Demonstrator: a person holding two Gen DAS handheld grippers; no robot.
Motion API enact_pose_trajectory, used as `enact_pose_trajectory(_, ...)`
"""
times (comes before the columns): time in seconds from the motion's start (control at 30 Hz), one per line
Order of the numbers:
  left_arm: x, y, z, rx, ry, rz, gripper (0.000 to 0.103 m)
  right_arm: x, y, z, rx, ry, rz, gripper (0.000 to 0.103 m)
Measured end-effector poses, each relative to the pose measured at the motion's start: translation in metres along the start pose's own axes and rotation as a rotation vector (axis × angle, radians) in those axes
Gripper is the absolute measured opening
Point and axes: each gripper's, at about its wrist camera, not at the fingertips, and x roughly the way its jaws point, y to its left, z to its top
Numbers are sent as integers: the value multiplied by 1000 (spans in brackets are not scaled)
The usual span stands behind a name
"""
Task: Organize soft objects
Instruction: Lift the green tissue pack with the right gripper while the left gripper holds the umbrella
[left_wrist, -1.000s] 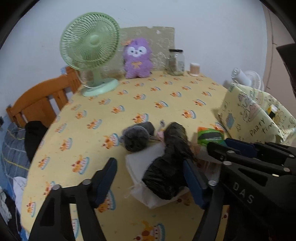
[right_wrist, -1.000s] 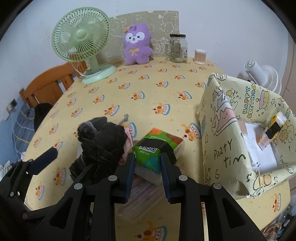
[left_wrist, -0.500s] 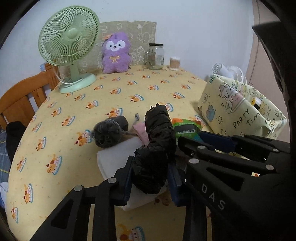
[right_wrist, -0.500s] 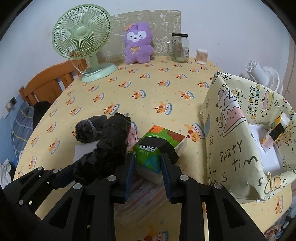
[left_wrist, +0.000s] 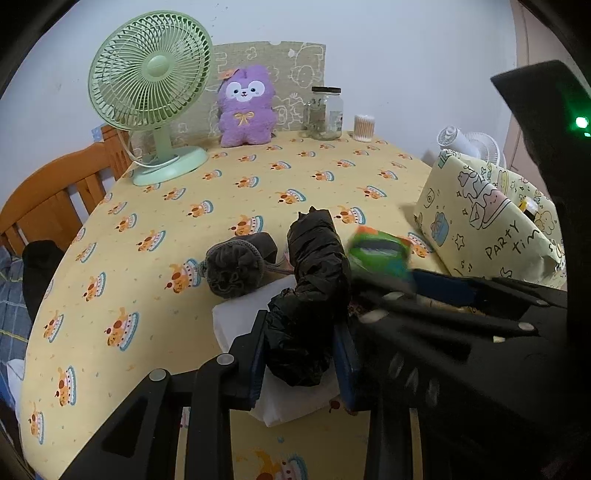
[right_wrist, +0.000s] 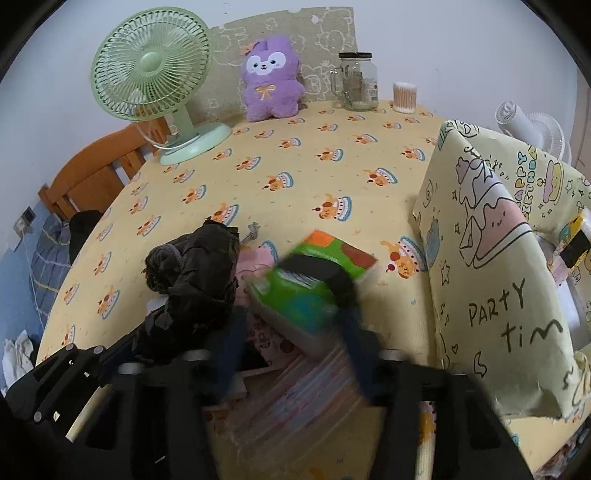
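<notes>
My left gripper (left_wrist: 301, 356) is shut on a crumpled black bag (left_wrist: 314, 295) that lies on a white folded cloth (left_wrist: 240, 321). A grey pom-pom hat (left_wrist: 236, 267) sits just left of the bag. My right gripper (right_wrist: 295, 332) is shut on a green tissue pack (right_wrist: 306, 280), blurred with motion and tilted, above a striped cloth (right_wrist: 295, 398). The pack also shows in the left wrist view (left_wrist: 380, 253), and the black bag in the right wrist view (right_wrist: 199, 280). A pink cloth (right_wrist: 255, 258) lies between them.
A party-print box (right_wrist: 491, 280) stands open at the right, close to the pack. At the back of the table stand a green fan (left_wrist: 155, 96), a purple plush (left_wrist: 245, 107), a glass jar (left_wrist: 325, 112) and a cotton-swab tub (left_wrist: 364, 127). A wooden chair (left_wrist: 48, 199) is left.
My left gripper closed on the black bag. My right gripper has lifted the tissue pack and tilted it, moving fast enough to blur.
</notes>
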Motion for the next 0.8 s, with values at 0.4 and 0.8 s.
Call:
enact_pose_trajectory(0.4, -11, -2, 9, -4, -35, 15, 32, -19, 5, 5, -41, -59, 8, 19)
enact_pose_trajectory(0.8, -45, -6, 20, -5, -98, 43, 32, -62, 15, 11, -77, -149, 33, 18)
